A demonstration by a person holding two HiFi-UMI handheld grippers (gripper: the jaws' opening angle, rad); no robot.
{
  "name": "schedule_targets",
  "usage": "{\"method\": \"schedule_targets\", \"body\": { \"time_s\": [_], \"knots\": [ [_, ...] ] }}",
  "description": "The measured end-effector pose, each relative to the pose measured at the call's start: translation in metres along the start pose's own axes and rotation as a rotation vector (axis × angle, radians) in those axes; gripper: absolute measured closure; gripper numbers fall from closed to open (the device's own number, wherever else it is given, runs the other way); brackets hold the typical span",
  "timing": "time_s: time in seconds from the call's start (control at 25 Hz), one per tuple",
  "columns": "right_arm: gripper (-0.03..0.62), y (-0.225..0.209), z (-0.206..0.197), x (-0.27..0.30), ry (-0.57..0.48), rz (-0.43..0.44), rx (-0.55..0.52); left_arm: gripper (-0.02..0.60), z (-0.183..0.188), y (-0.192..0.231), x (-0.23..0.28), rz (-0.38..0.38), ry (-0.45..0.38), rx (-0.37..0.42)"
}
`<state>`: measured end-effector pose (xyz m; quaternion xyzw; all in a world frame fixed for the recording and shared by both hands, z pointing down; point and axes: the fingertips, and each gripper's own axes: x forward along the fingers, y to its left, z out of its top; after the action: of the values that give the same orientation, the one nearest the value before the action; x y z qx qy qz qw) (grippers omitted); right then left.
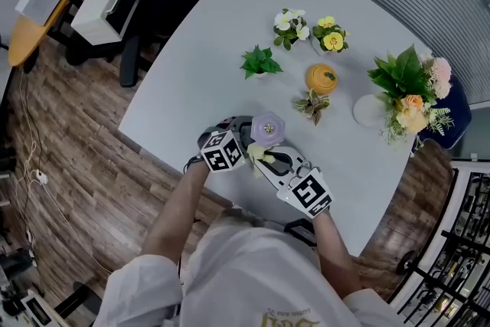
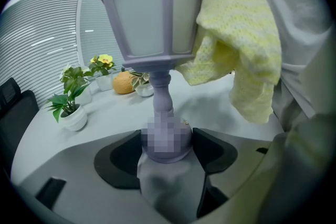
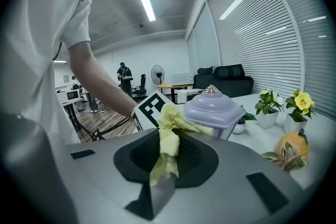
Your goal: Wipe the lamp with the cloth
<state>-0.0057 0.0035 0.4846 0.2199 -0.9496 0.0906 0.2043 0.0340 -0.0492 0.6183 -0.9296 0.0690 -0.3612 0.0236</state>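
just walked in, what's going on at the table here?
A person is cleaning a purple lamp at the grey table. The left hand-held gripper is shut on the lamp's base, holding it upright. The right hand-held gripper is shut on a yellow cloth, which lies against one side of the lamp's shade. Potted plants stand further back.

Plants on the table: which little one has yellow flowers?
The yellow-flowered pot, just right of the white-flowered pot in the head view. The leafy plant nearer the person shows only green leaves.
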Motion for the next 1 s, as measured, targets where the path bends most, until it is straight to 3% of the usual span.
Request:
{"method": "schedule_targets", "body": {
  "time_s": [1.0],
  "knots": [
    [0.528, -0.013, -0.026, 0.010, 0.037, 0.013, 0.104, 0.281, 0.000, 0.000, 0.000, 0.008, 0.001, 0.007]
  ]
}}
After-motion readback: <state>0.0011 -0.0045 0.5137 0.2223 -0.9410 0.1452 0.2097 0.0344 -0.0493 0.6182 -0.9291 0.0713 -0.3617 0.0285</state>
